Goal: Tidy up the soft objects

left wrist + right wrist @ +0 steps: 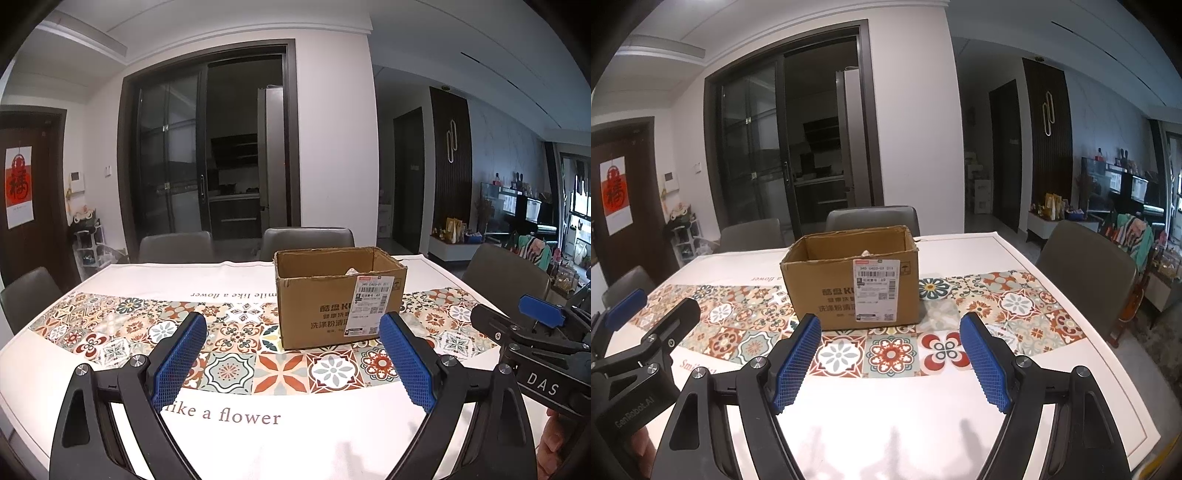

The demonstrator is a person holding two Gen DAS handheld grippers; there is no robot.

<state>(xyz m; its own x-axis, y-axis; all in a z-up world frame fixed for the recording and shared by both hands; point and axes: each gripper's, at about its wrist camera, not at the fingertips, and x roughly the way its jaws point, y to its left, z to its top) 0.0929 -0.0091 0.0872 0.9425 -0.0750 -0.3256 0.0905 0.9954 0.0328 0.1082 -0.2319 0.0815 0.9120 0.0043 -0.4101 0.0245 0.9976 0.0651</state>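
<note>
An open brown cardboard box [338,299] with a white shipping label stands on the patterned tablecloth [229,332]; it also shows in the right wrist view [855,280]. A bit of pale soft material [352,271] peeks above its rim, also visible from the right [866,253]. My left gripper [291,362] is open and empty, held above the table short of the box. My right gripper [892,365] is open and empty, also short of the box. The right gripper shows at the left view's right edge [532,332]; the left gripper shows at the right view's left edge [639,332].
Grey chairs stand around the table: two behind [306,240] [175,245], one at the left [29,299], one at the right [1086,273]. A dark glass sliding door [207,155] is beyond. Cluttered shelves [1126,206] line the right.
</note>
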